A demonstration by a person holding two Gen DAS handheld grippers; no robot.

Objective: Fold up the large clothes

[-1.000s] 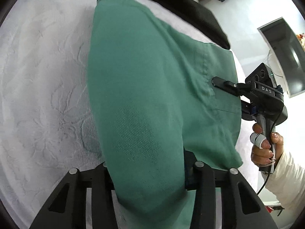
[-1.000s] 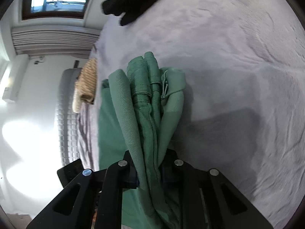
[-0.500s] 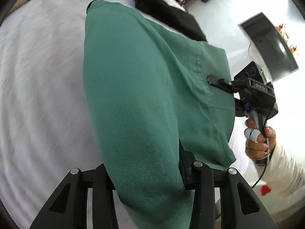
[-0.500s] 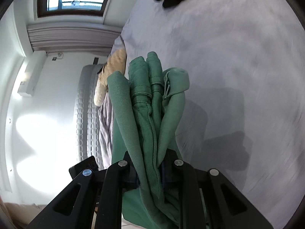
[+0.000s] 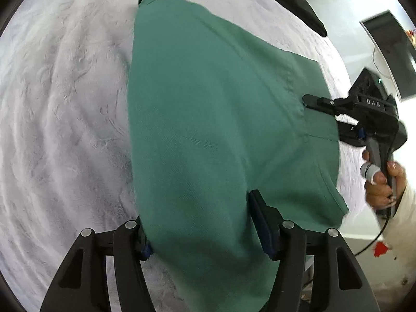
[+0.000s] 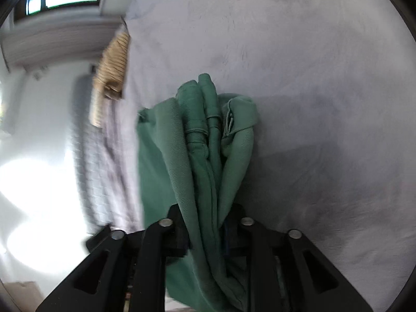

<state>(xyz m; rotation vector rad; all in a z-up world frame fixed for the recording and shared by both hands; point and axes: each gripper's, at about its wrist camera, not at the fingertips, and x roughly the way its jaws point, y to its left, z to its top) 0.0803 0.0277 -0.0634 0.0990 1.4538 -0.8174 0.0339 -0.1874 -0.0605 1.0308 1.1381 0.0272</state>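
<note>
Green garment (image 5: 208,119): lies spread over the white bed (image 5: 65,109), far corner near a black cloth (image 5: 304,2) at the bed's far edge; bare bedding open to the left. Left hand-held gripper (image 5: 202,223): jaws opening, near end of the garment between them, right pad now clear of the cloth where a second ago both pressed it. Right hand-held gripper (image 6: 208,223): jaws opening, bunched folds between, fingers wider apart than before. A hand (image 5: 379,182) in a white sleeve grips its handle at the bed's right edge, gripper angled down onto the garment's side
</note>
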